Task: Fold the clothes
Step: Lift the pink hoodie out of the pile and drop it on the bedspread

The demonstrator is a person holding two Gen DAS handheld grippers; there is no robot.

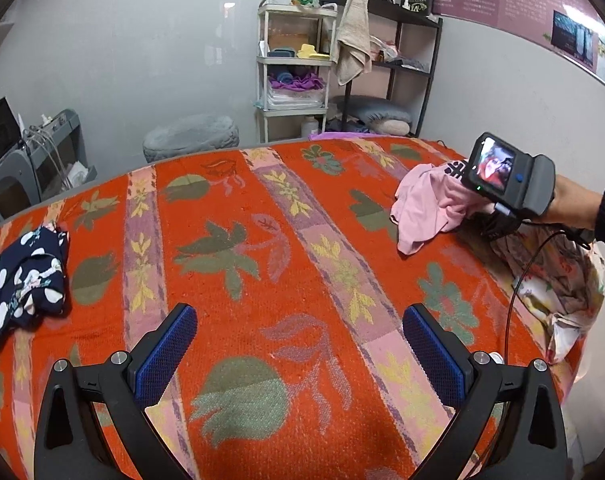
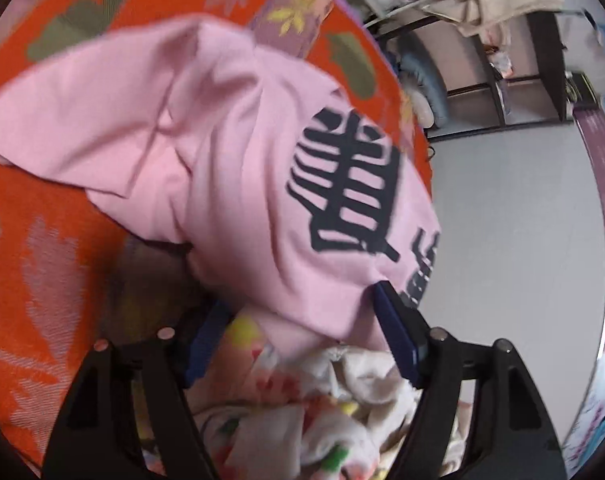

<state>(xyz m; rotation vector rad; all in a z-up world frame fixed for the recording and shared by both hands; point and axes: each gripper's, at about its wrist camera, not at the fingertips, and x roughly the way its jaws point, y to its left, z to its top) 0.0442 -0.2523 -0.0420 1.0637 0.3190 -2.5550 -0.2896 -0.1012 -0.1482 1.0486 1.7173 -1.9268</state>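
Orange flowered blanket (image 1: 294, 264) covers the bed under the left tongs (image 1: 300, 360), which gape wide, holding nothing. Ahead to their left lies a navy spotted garment (image 1: 22, 280). Far right, the right tongs (image 2: 298, 340) stand apart among a pink shirt (image 2: 206, 160) and floral cloth (image 2: 302, 412); whether they grip it cannot be told.

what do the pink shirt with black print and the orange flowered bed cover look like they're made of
The pink shirt with black print looks like thin cotton-type jersey: matte, with soft, limp folds and a flat printed graphic. The orange flowered bed cover looks like thick woven terry or towelling: its surface is nubby and grainy, and the pattern seems woven in. Exact fibres can't be told.
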